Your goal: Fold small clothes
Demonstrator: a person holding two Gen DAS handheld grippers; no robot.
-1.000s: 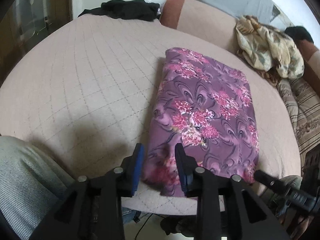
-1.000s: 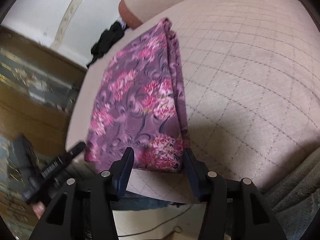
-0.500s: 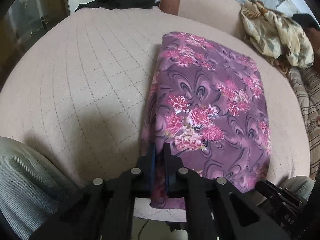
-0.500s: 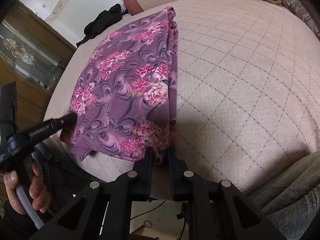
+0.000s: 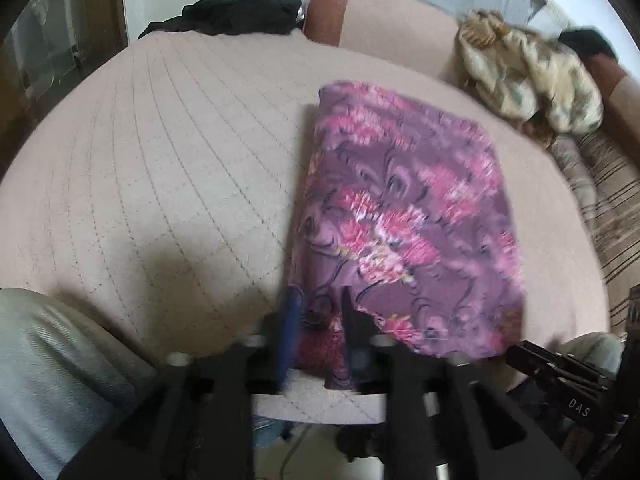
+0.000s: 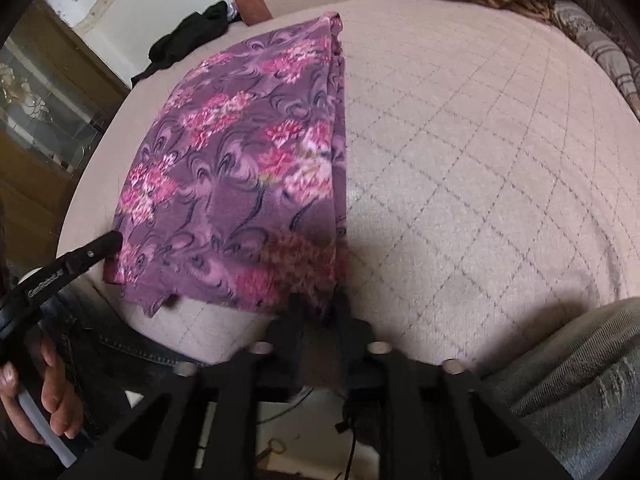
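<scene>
A folded purple cloth with pink flowers (image 5: 400,208) (image 6: 240,184) lies flat on the quilted beige cushion (image 5: 140,160) (image 6: 480,160). My left gripper (image 5: 318,312) sits at the cloth's near left corner; its jaws are opening, and the cloth's edge lies loose between the fingers. My right gripper (image 6: 318,308) is at the near right corner, jaws also opening, with the folded edge loose between them. The left gripper's tip (image 6: 92,252) shows in the right wrist view, beside the cloth's left corner. The left wrist view is blurred.
A black garment (image 5: 236,16) (image 6: 188,36) lies at the cushion's far edge. A crumpled beige patterned cloth (image 5: 528,76) and a striped blanket (image 5: 608,200) lie on the right. A glass cabinet (image 6: 40,120) stands left. The person's knees (image 5: 48,360) (image 6: 580,380) flank the near edge.
Both grippers first closed on the cloth's near corners, then parted their jaws again. The cloth still lies flat in the same place.
</scene>
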